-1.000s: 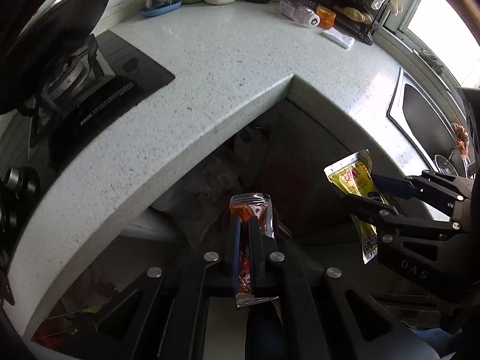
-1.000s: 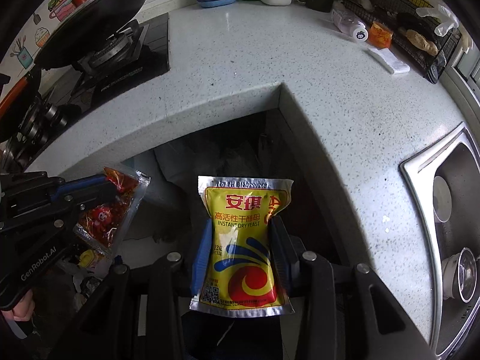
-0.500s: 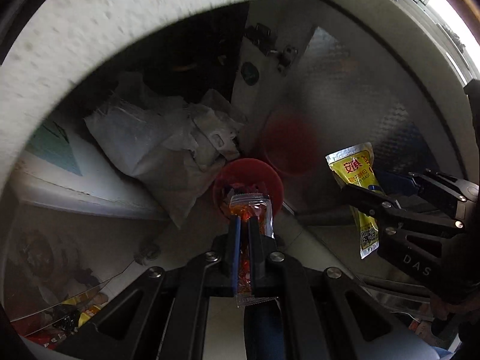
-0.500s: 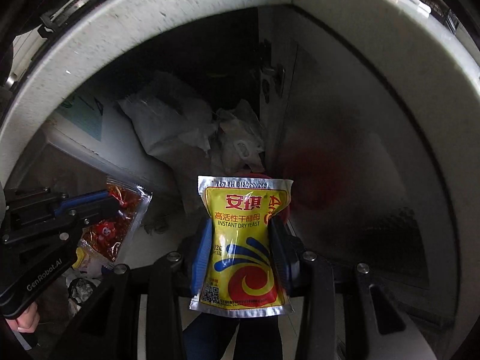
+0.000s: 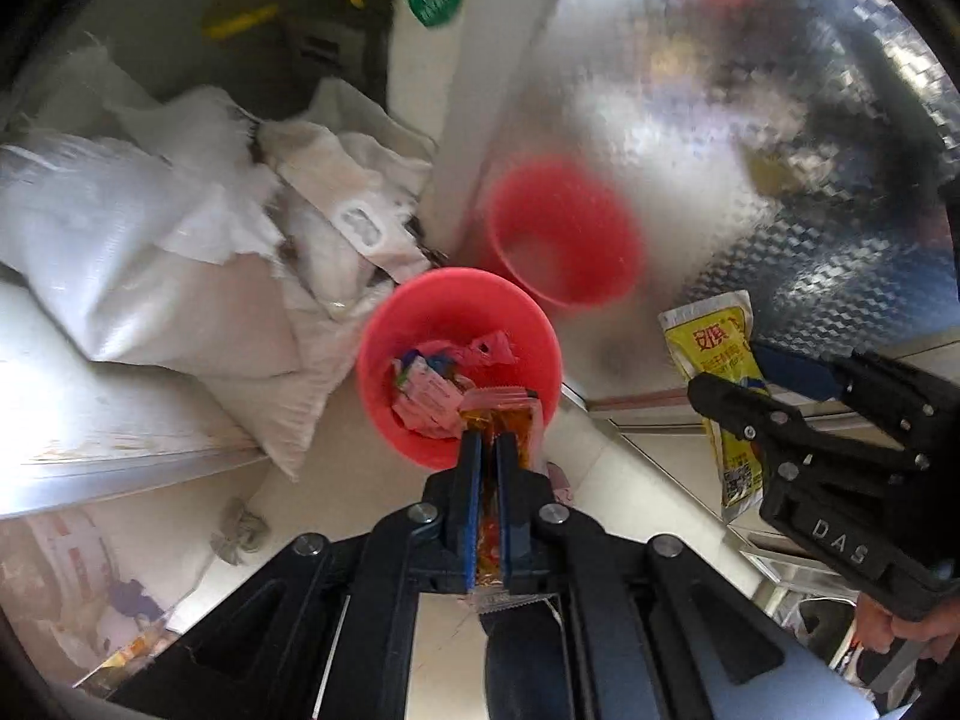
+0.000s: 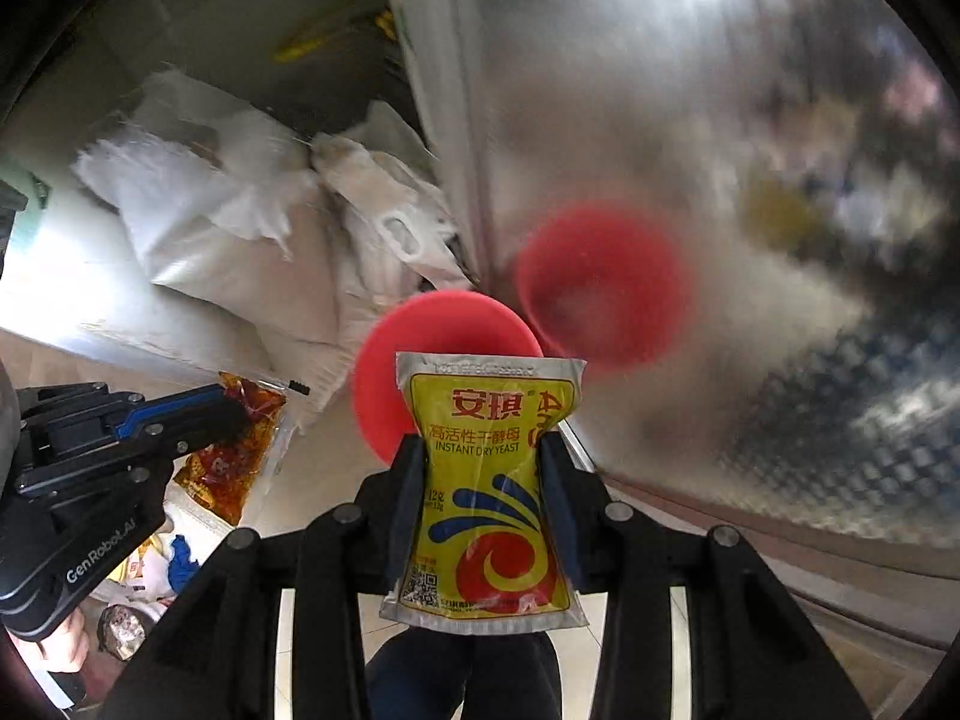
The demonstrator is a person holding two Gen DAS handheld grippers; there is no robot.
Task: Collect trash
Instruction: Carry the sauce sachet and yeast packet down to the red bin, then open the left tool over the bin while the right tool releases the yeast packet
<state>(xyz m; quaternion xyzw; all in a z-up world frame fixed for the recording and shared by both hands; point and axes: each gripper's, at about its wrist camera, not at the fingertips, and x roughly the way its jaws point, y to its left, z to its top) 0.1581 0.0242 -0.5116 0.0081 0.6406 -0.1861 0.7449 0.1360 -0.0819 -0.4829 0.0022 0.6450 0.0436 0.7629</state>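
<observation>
An orange sachet is clamped in the left tool at lower centre, over the red bin holding wrappers. A yellow yeast packet is gripped edgewise by the right tool, lower centre, with the bin behind it. White sacks are piled upper left.

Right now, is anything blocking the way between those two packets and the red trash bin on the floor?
Nothing visible does. The red bin stands open-topped, with wrappers in the bottom, below both. The left gripper is shut on the orange sauce packet; the right gripper is shut on the yellow yeast packet.
</observation>
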